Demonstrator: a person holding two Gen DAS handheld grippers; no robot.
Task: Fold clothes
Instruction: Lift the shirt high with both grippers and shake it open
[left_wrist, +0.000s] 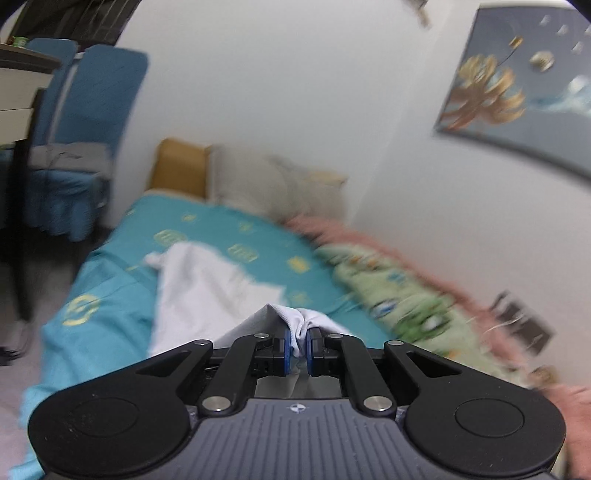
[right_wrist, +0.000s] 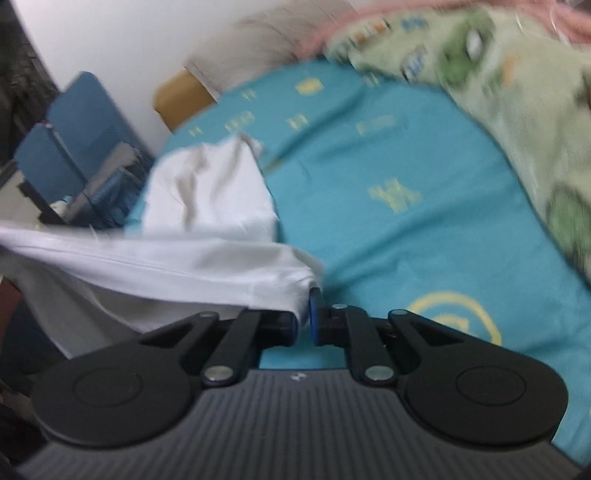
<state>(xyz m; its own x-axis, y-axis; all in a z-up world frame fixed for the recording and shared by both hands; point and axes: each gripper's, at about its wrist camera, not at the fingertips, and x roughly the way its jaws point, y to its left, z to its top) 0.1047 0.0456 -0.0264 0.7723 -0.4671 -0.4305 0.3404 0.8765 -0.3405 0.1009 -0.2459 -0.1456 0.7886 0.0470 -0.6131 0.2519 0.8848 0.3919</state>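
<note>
two hand-held grippers, left (left_wrist: 298, 341) and right (right_wrist: 303, 318), each clamped on white garment (right_wrist: 207, 192) hem over bed (right_wrist: 388, 236). step: lifting to spread. next: lay flat.

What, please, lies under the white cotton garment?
Under the white cotton garment lies the teal bedsheet with yellow prints. Whatever else sits beneath the cloth is covered and cannot be seen.

A bed (left_wrist: 122, 295) covered in a teal sheet with yellow motifs carries a white garment (left_wrist: 199, 291) spread over its near half, a green patterned blanket (left_wrist: 399, 291) (edged in pink) heaped along the wall side, and pale pillows (left_wrist: 280, 184) at the far end.
</note>
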